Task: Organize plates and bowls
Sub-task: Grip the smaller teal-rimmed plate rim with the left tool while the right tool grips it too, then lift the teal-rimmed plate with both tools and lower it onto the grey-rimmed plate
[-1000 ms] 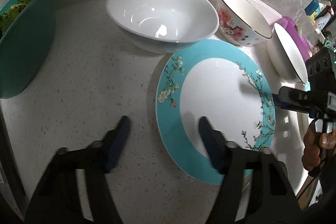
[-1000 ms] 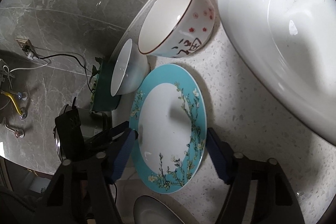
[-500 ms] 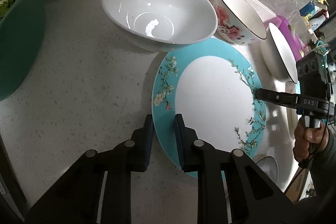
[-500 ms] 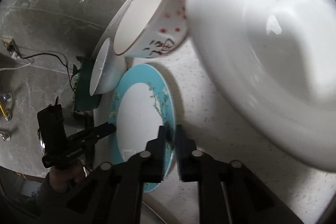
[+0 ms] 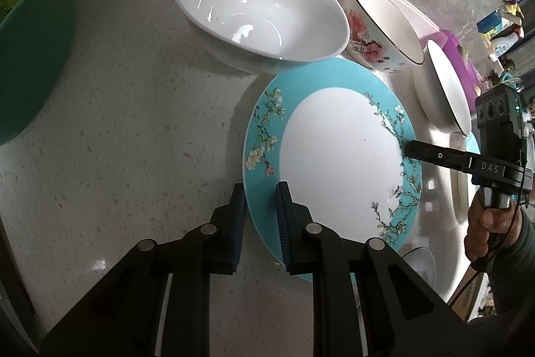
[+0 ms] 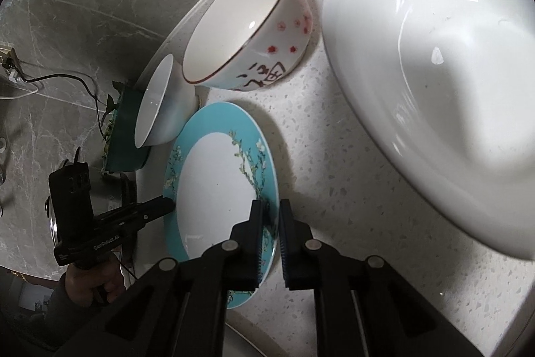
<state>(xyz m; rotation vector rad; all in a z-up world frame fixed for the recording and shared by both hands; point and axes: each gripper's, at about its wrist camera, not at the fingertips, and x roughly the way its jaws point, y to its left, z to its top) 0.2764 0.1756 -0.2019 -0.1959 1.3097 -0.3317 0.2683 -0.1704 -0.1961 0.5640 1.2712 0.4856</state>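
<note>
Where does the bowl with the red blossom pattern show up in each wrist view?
Left wrist view: blossom bowl upper right, between the large white bowl and a small white bowl.
Right wrist view: blossom bowl upper centre.
Shared landmark: the turquoise plate, just below it in both.

The near edge of the blue plate [image 5: 334, 156] is hidden behind the black fingers of the left gripper [image 5: 260, 213]. In the right wrist view, the big white bowl [image 6: 434, 56] is cut off at the right edge. The green tub [image 5: 30, 56] is cut off at the left edge of the left wrist view. The small things [image 5: 501, 22] at the far right cannot be told apart.
</note>
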